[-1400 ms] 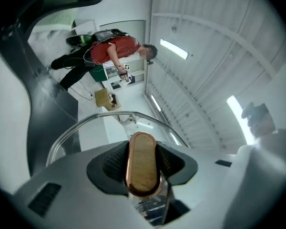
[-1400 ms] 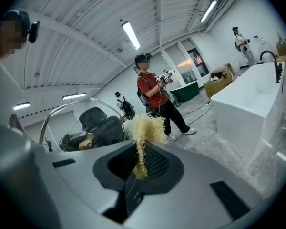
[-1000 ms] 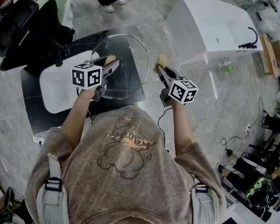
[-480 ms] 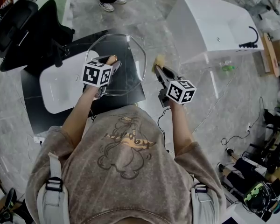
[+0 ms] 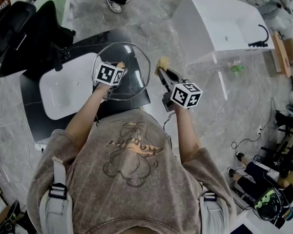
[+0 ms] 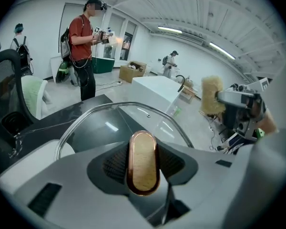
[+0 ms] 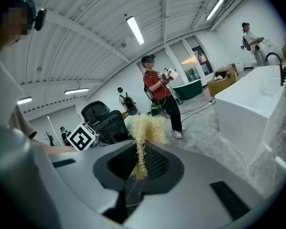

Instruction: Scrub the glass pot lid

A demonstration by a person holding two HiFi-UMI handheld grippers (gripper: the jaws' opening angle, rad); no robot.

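Here, lid (image 5: 136, 67), sponge (image 5: 162, 62) apart, basin (image 5: 63, 89), bathtub (image 5: 219, 23)

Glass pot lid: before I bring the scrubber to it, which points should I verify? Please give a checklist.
1. Left gripper shut on the copper-rimmed wooden knob of the round glass pot lid: ok.
2. Right gripper shut on the yellow fibrous scrubber: ok.
3. Scrubber touches the glass: not ok, it is apart, beside the lid's right rim.
4. Gap between scrubber and lid free of things: ok.
5. Scrubber wet or soapy: cannot tell.
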